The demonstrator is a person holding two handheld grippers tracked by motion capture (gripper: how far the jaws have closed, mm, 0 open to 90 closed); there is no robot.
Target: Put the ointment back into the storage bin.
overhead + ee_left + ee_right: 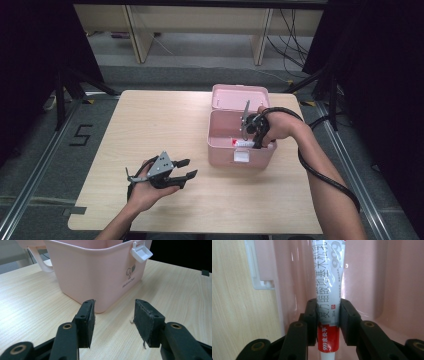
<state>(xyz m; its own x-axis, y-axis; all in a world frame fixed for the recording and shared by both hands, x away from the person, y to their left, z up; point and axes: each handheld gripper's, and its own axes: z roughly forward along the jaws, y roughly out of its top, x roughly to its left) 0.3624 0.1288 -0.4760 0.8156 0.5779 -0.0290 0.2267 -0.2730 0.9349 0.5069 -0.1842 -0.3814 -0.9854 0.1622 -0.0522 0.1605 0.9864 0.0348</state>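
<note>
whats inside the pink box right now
A white and red tube hangs inside the pink box, clamped between the right gripper fingers. The hand and gripper cover part of the floor, so anything else there stays hidden.

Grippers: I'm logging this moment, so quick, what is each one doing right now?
Left gripper: open, nothing between its jaws, near the pink box.
Right gripper: shut on the white and red tube, inside the box.
</note>
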